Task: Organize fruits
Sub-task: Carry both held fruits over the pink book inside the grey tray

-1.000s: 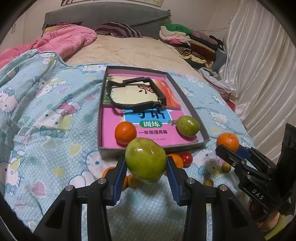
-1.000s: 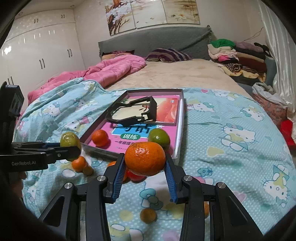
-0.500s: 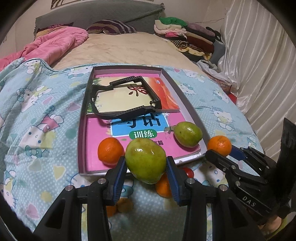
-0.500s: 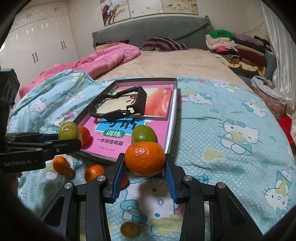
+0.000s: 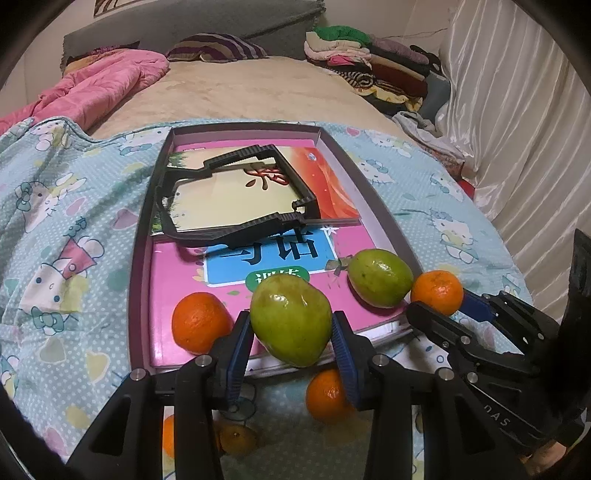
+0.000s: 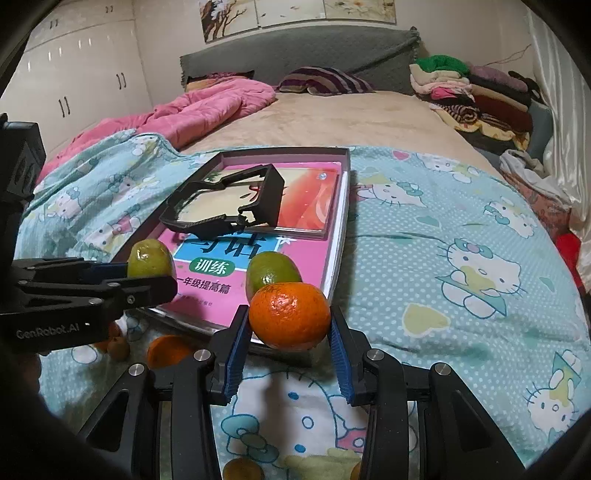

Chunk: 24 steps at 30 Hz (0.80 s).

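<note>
"GenRobot.AI" on left gripper, "训练", perhaps "一年级提高篇", on pink workbook

Bedroom, warmly lit. Wide bed under a beige cover, with a grey padded headboard, a striped pillow and a bunched pink quilt. Light-blue cartoon-cat sheet spread across the near end. Folded clothes stacked at the right, beside shiny white curtains. White wardrobe doors at left; painted panels above the headboard.
</note>
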Motion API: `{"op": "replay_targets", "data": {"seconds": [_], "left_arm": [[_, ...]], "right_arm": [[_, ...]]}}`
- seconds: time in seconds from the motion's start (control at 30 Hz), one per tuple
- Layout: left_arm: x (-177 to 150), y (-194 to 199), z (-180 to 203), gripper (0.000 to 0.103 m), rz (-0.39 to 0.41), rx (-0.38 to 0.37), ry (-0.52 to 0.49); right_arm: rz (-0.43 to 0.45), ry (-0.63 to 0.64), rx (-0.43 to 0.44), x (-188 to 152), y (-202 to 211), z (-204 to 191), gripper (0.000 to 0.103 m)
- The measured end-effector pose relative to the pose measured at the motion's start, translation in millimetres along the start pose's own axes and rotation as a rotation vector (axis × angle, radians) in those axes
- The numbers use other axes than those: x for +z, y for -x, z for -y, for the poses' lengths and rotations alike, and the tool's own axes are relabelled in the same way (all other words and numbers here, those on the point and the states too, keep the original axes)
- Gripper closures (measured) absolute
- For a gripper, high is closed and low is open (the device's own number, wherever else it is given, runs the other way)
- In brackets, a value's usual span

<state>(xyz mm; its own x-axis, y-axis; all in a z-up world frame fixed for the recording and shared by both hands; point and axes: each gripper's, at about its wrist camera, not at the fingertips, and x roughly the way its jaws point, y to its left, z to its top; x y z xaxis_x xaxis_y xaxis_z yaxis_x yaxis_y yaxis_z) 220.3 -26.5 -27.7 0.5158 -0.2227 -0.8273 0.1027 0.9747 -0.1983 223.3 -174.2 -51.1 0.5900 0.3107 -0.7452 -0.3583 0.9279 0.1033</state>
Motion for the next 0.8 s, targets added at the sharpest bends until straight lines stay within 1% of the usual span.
{"op": "replay_targets", "data": {"seconds": [0.27,0.5,0.6,0.67,0.8], "left_arm": [[1.4,-14.0,0.5,0.06,-0.019,0.02,-0.009],[2.5,-15.4,-3.5,0.06,-0.014,0.025,-0.003],[2.6,-15.8,-4.1,0.06,-0.012,0.025,-0.001],[2.6,-15.8,-5.0,0.06,-0.012,0.023,0.003],[2.0,-15.5,-5.8,0.06,-0.011,0.023,0.005]], "right_arm": [[-0.002,0.016,-0.015,3.5,-5.1,-0.2,0.061],[0.006,0.056,-0.056,7.5,-10.7,-6.1,0.061],[0.018,0.058,-0.059,8.8,-11.4,-6.9,0.06],[0.018,0.065,-0.056,8.0,-12.7,-7.4,0.058],[0.025,0.063,-0.054,7.3,-13.2,-6.8,0.058]]}}
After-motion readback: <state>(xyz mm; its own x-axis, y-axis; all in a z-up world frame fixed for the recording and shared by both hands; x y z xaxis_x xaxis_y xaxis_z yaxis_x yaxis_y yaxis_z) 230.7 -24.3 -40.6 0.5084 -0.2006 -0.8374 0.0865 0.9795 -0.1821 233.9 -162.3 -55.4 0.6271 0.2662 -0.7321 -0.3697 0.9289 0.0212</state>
